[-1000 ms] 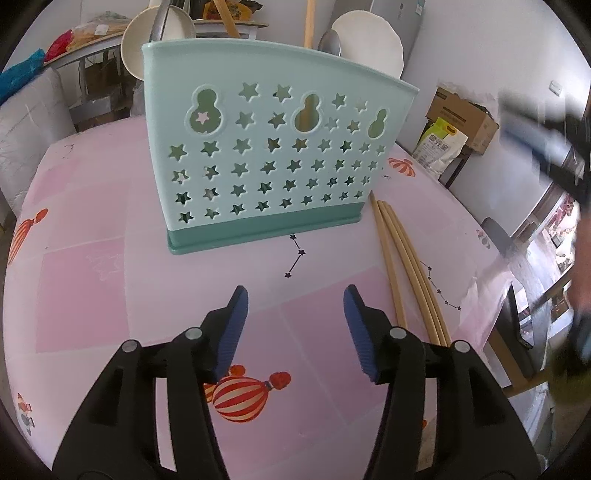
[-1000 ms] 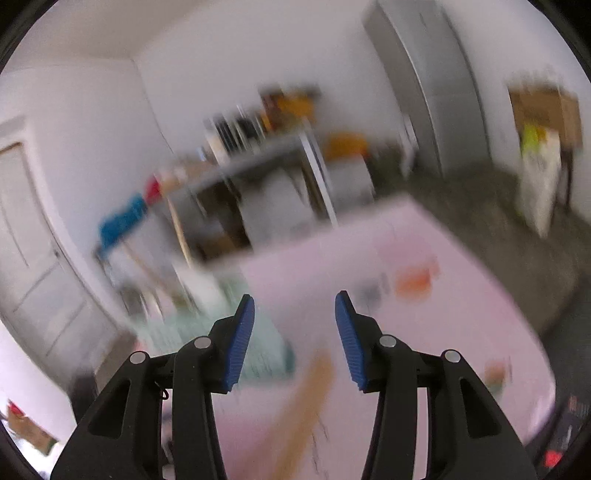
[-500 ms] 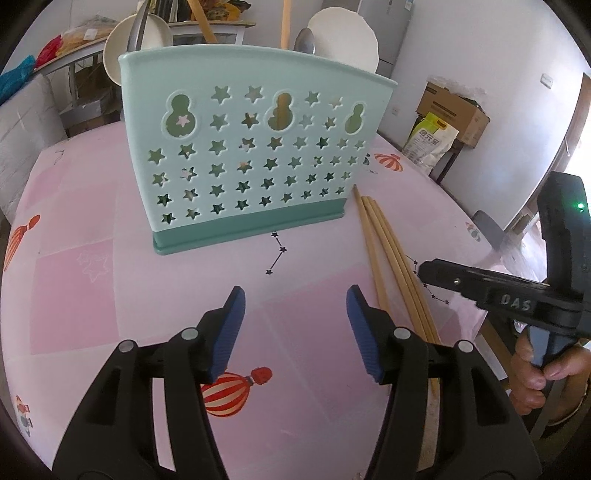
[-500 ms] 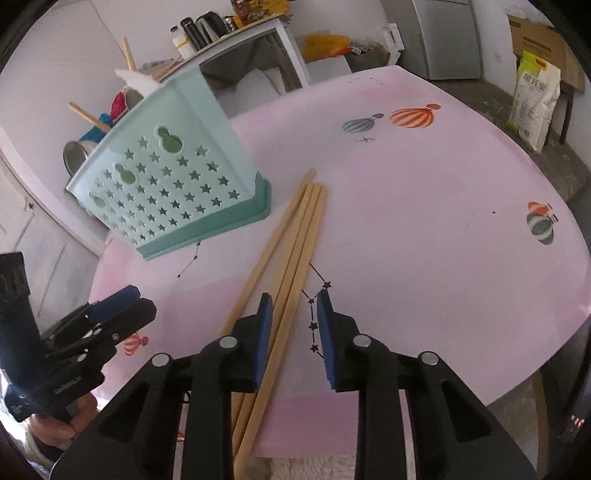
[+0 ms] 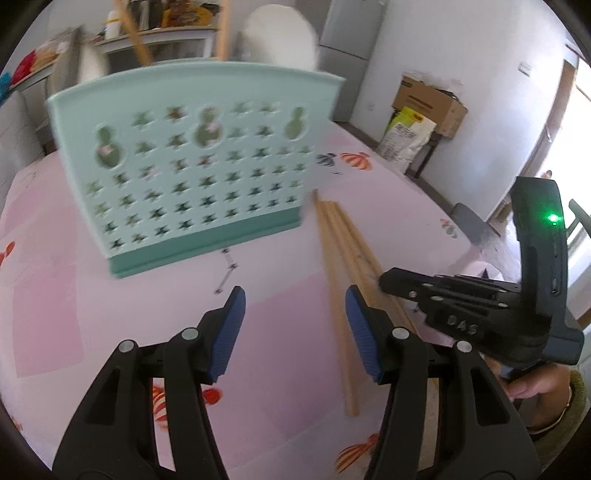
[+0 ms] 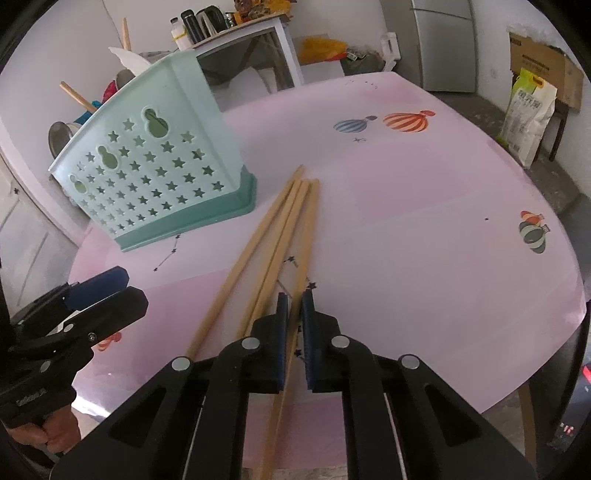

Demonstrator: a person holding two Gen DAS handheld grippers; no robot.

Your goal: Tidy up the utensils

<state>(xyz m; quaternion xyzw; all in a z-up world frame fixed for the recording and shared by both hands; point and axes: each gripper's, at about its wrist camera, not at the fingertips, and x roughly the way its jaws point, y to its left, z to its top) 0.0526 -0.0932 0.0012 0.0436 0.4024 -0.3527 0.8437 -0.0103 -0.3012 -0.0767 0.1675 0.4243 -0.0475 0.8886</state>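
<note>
A mint-green utensil holder (image 6: 155, 173) with star cut-outs stands upright on the pink table, also seen in the left wrist view (image 5: 199, 177). Wooden sticks and a white plate rise from it. Several long wooden chopsticks (image 6: 258, 240) lie side by side to its right (image 5: 340, 258). My right gripper (image 6: 294, 299) is low over their near ends. Its jaws are closing, and the pads press on the rightmost chopstick (image 6: 312, 221). My left gripper (image 5: 293, 295) hovers in front of the holder. Its jaws are narrowing slightly, with nothing between them.
The round table (image 6: 424, 258) drops off close on the right and front. A cardboard box (image 5: 428, 103) and a yellow-green bag (image 5: 406, 136) stand on the floor beyond. A shelf with bottles (image 6: 207, 26) and a fridge (image 6: 443, 44) line the far wall.
My right gripper has dropped from high above the table onto the chopsticks and its jaws have come together around the rightmost one. My left gripper has drifted toward the chopsticks.
</note>
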